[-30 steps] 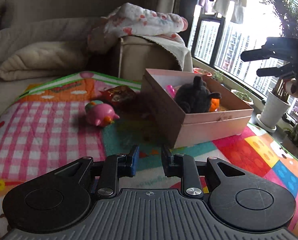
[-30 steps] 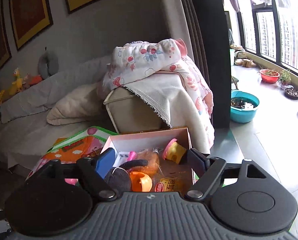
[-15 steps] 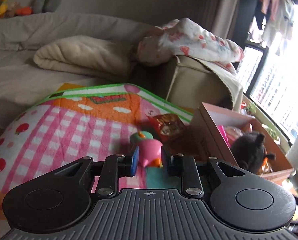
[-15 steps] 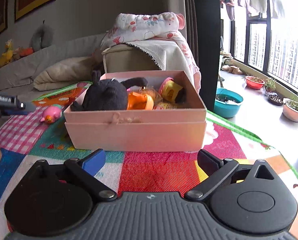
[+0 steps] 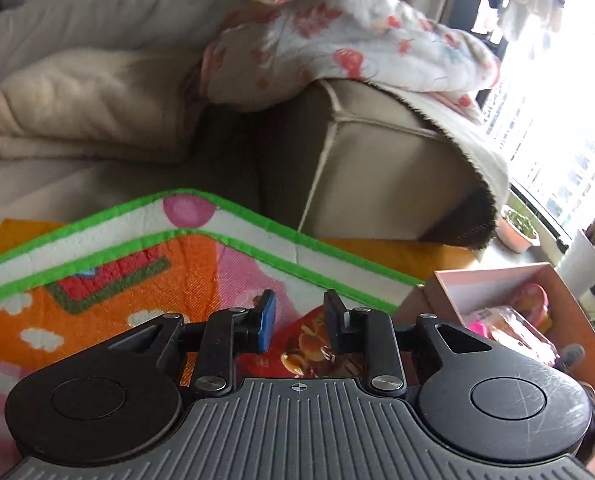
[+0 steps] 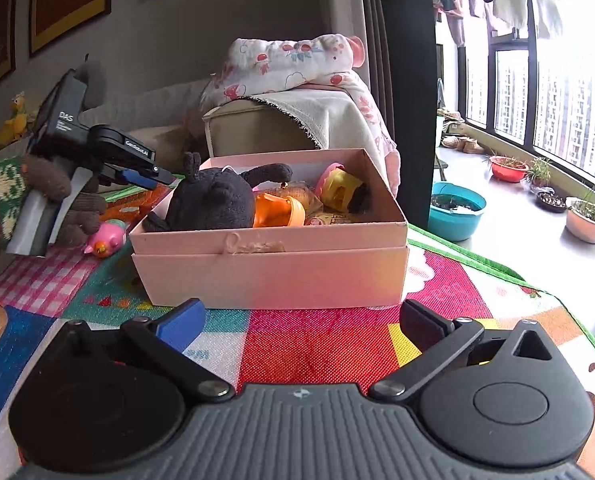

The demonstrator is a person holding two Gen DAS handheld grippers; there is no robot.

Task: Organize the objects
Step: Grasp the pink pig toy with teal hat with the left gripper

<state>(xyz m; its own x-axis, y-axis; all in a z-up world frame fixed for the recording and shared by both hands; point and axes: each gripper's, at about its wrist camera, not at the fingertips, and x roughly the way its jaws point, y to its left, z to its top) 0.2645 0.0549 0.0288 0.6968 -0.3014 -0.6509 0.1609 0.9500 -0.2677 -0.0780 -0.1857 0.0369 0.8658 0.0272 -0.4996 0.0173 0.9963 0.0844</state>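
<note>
Lying on the woven play mat (image 5: 109,280) just left of the pink box (image 6: 269,268), the snack packet (image 5: 309,344) is a glossy, crinkled red foil pouch printed with golden round biscuits, and it sits directly under and between the fingers of the left tongs (image 5: 299,316). Those tongs are parted by a narrow gap with nothing pinched between them; whether the pads touch the foil I cannot tell. The right tongs (image 6: 301,320) are spread wide and released, low over the mat's red and yellow patches in front of the box. The box is matte pink cardboard with a lid nested beneath it, its near wall scuffed. Inside lie a fuzzy black plush toy (image 6: 213,200), an orange plastic cup (image 6: 281,212) on its side and a pink-and-yellow plastic toy (image 6: 337,186). A smooth pink piggy toy (image 6: 107,240) rests on the gingham part of the mat, left of the box. Behind, a beige upholstered armrest (image 5: 369,176) carries a soft quilted blanket (image 5: 345,40) with red prints.
</note>
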